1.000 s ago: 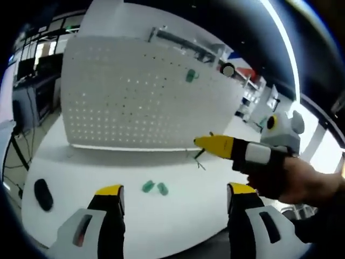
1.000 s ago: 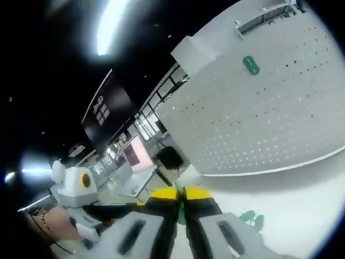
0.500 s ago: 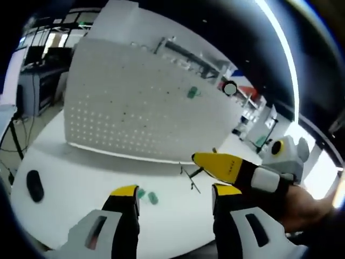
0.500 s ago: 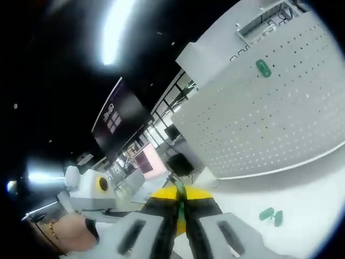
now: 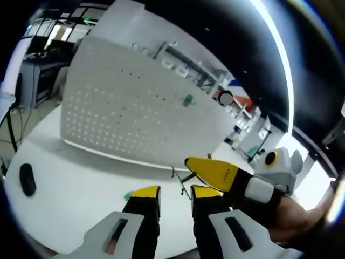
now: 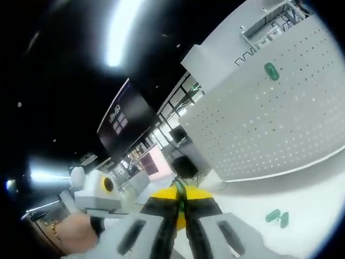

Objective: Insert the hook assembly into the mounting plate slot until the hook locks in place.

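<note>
- Looks like a lab or test hall inside a large open industrial-style interior, not a home.
- White perforated pegboard panel (image 5: pixel 135 116) standing upright ahead of the left gripper's jaws, on a white worktable (image 5: pixel 64 189); same panel (image 6: pixel 269 118) up and to the right of the right gripper's jaws.
- Dark ceiling with a long strip light (image 5: pixel 280 59) overhead, above and right of the panel.
- Desks and shelving with equipment (image 5: pixel 38 70) far left of the panel, cables hanging at the table's edge.
- Glazed partitions and a dark wall sign (image 6: pixel 121 116) in the background, left of the panel.
</note>
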